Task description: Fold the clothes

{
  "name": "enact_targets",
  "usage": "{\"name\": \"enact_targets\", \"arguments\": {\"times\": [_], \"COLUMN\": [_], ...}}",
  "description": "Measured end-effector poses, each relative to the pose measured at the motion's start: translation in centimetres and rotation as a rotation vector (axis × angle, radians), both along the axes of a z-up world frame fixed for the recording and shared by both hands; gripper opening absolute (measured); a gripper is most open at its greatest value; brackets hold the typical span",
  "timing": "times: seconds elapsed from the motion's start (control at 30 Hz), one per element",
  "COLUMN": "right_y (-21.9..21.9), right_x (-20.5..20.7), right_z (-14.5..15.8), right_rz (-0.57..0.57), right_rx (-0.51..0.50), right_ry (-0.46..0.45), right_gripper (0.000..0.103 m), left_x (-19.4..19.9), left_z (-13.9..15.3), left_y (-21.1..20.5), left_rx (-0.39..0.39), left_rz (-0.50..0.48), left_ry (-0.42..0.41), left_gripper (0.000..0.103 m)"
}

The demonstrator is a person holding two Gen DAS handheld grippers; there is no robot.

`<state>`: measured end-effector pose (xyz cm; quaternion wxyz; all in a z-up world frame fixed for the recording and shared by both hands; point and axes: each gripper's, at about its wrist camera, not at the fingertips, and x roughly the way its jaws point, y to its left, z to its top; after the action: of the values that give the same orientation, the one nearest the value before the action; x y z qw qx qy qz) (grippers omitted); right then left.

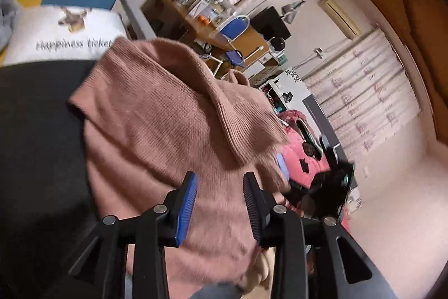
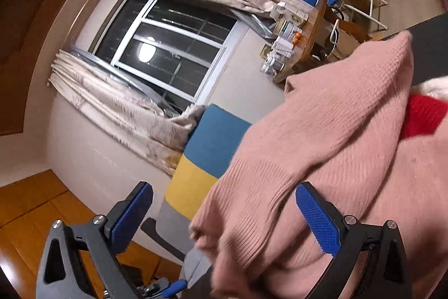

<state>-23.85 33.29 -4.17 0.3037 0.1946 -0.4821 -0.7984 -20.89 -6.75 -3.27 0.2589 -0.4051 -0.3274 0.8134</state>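
Left gripper (image 1: 219, 203): fingers part-open over pink sweater (image 1: 168, 125), gripping nothing. Sweater rumpled on dark surface (image 1: 36, 131), sleeve lapped across, not squared. Right gripper (image 2: 224, 217): fingers wide apart, empty, sweater between them. Fold unfinished.

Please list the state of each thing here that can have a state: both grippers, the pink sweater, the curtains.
left gripper: open, jaws apart over the sweater, gripping nothing.
right gripper: open wide, sweater cuff between its jaws, not clamped.
pink sweater: bunched, sleeve flopped over, not folded.
curtains: drawn back, window uncovered.
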Motion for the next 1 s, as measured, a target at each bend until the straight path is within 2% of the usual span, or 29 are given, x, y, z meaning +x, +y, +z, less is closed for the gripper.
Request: {"name": "enact_targets", "arguments": {"times": [0.13,0.2,0.27,0.4,0.47,0.5,0.53,0.57,0.6,0.67,0.77,0.8,0.87,1.0], "right_y": [1.1,1.2,1.1,0.2,0.3,0.4,0.3,-0.1,-0.5,-1.8,-4.2,-5.0,-7.0,-10.8], "right_x": [-1.2,-2.4,-3.5,-5.3,-5.0,-4.8,-4.6,-4.4,-4.3,-3.8,-2.7,-2.0,-0.9,2.8], "right_z": [-1.3,-1.9,-2.5,-3.8,-4.3,-4.2,-4.1,-3.9,-3.8,-2.6,-0.9,-0.4,0.2,1.9], "right_rz": [0.015,0.041,0.057,0.070,0.066,0.065,0.067,0.067,0.067,0.090,0.149,0.169,0.246,0.407], "right_rx": [-0.087,-0.138,-0.171,-0.206,-0.245,-0.244,-0.233,-0.197,-0.162,-0.065,0.005,0.027,-0.004,-0.078], "right_ry": [0.018,0.001,-0.009,-0.103,-0.120,-0.102,-0.084,-0.068,-0.052,-0.013,0.046,0.069,0.097,0.197], "right_gripper": [0.103,0.103,0.103,0.103,0.103,0.103,0.103,0.103,0.103,0.103,0.103,0.100,0.090,0.090], "left_x": [-3.8,-5.6,-7.1,-9.5,-10.2,-10.5,-10.8,-10.8,-10.4,-8.8,-5.6,-4.5,-1.4,4.3], "left_z": [-1.5,-2.2,-2.7,-3.3,-3.0,-2.9,-2.9,-2.9,-2.8,-1.8,-0.2,0.3,1.5,3.4], "left_y": [1.0,1.8,2.7,4.7,5.6,6.5,7.4,7.9,8.1,8.1,6.5,5.7,4.0,1.1], "left_rx": [0.091,0.134,0.157,0.226,0.218,0.195,0.169,0.159,0.148,0.141,0.198,0.215,0.230,0.235], "left_rz": [0.030,0.042,0.058,0.054,0.044,0.003,-0.046,-0.070,-0.075,-0.088,-0.098,-0.096,-0.096,-0.090], "left_ry": [-0.029,-0.037,-0.045,-0.080,-0.068,-0.092,-0.122,-0.136,-0.132,-0.074,-0.008,0.011,0.059,0.135], "left_gripper": [0.037,0.042,0.050,0.053,0.053,0.051,0.035,0.004,0.006,0.005,0.004,0.004,0.004,0.004]}}
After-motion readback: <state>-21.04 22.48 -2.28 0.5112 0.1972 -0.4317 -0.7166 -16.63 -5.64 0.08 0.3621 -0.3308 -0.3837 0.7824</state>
